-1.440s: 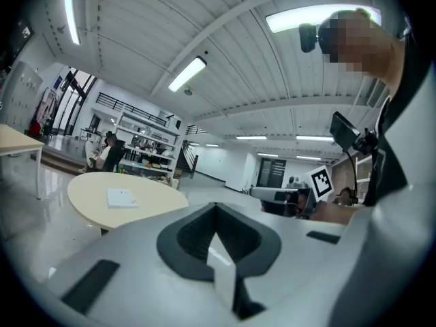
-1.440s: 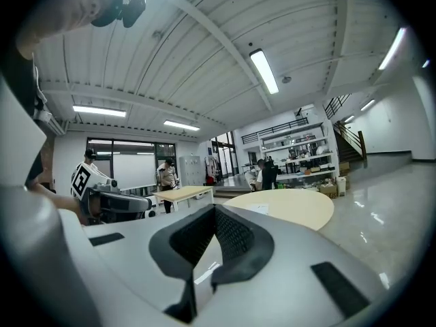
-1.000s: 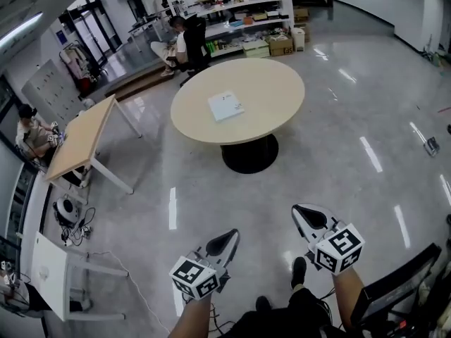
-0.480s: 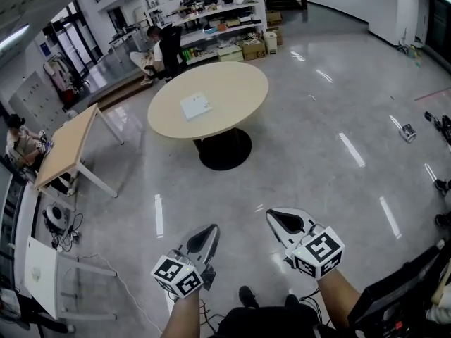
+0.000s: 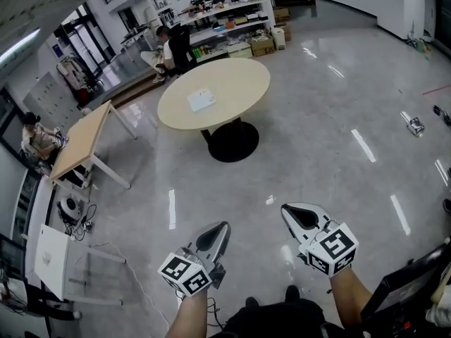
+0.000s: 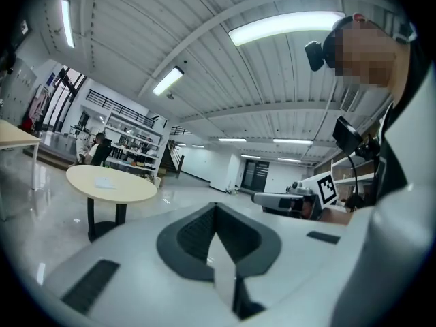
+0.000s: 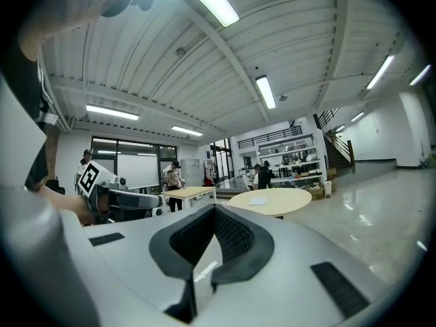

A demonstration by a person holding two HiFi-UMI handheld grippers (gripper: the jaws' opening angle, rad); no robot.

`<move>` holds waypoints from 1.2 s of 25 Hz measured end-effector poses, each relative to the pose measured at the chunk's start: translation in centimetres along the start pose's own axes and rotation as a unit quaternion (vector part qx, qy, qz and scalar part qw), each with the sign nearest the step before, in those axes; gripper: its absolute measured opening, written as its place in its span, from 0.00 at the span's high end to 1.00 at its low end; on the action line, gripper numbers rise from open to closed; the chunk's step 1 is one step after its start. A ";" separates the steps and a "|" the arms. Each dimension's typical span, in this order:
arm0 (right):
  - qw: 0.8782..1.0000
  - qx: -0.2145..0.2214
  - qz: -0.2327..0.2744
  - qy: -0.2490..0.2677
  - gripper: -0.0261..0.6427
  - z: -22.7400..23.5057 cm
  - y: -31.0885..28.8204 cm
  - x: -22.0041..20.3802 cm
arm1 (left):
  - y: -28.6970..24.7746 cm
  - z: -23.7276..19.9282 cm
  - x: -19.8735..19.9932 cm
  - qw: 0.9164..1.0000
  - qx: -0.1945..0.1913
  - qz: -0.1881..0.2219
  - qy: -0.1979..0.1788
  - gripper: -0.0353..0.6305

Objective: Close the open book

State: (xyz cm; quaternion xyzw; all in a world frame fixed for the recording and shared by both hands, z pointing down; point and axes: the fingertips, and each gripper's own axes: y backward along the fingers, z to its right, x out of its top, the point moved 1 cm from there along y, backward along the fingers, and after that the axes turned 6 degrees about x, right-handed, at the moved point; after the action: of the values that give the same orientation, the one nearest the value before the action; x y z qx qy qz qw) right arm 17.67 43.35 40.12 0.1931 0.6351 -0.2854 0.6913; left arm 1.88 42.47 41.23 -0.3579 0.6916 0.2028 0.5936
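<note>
A flat white book (image 5: 202, 101) lies on a round beige table (image 5: 243, 90) far ahead across the shiny floor. Whether it lies open I cannot tell from here. Both grippers hang low in the head view, well short of the table. My left gripper (image 5: 223, 225) is shut and empty. So is my right gripper (image 5: 287, 208) beside it. In the left gripper view the table (image 6: 129, 189) and book (image 6: 105, 182) sit at the left beyond my left gripper (image 6: 216, 206). In the right gripper view the table (image 7: 286, 199) and book (image 7: 257, 200) stand past my right gripper (image 7: 215, 208).
A rectangular wooden table (image 5: 81, 143) stands at the left with a seated person (image 5: 39, 138) by it. Another person (image 5: 173, 46) sits behind the round table, before shelves (image 5: 225, 5) and boxes (image 5: 264, 46). A white desk (image 5: 53, 255) and floor cables (image 5: 70, 210) are at lower left.
The head view has shifted as the person moves; the round table now looks smaller and higher in it. Both grippers have stayed side by side, shut and empty.
</note>
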 end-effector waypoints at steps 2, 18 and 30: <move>1.000 -0.005 0.006 0.003 0.96 -1.1 0.5 -0.1 | 1.2 0.1 -0.1 1.000 -0.003 0.004 -0.007 0.96; 0.999 -0.037 0.019 -0.004 0.96 -4.6 0.8 1.0 | 7.9 -1.1 0.3 1.000 0.025 0.013 -0.013 0.96; 0.998 -0.055 0.023 -0.003 0.96 -4.4 0.3 1.2 | 9.2 -1.8 0.3 0.999 0.029 0.015 -0.003 0.96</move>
State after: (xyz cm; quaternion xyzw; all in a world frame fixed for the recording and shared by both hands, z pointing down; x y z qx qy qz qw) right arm 14.49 46.18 38.34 0.1686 0.6433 -0.2342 0.7092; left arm -6.09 47.19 39.96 -0.3291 0.7006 0.1926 0.6031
